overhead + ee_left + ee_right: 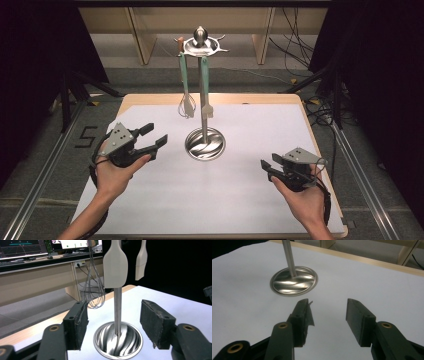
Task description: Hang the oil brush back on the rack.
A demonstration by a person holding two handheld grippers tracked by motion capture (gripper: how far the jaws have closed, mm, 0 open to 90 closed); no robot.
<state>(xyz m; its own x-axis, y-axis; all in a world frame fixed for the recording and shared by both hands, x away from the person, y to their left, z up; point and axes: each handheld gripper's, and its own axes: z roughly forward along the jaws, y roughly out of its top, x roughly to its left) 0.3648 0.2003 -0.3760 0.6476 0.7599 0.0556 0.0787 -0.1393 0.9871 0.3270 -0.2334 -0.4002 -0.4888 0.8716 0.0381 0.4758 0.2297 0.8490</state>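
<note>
Left gripper (156, 136): jaws wide, empty, near left of stand (205, 144). Stand upright mid-table on white sheet (250, 200); whisk (187, 106) and spatula (206, 107) hanging from top ring, clear of the sheet. Right gripper (266, 166): jaws apart, empty, well right of stand base.
</note>
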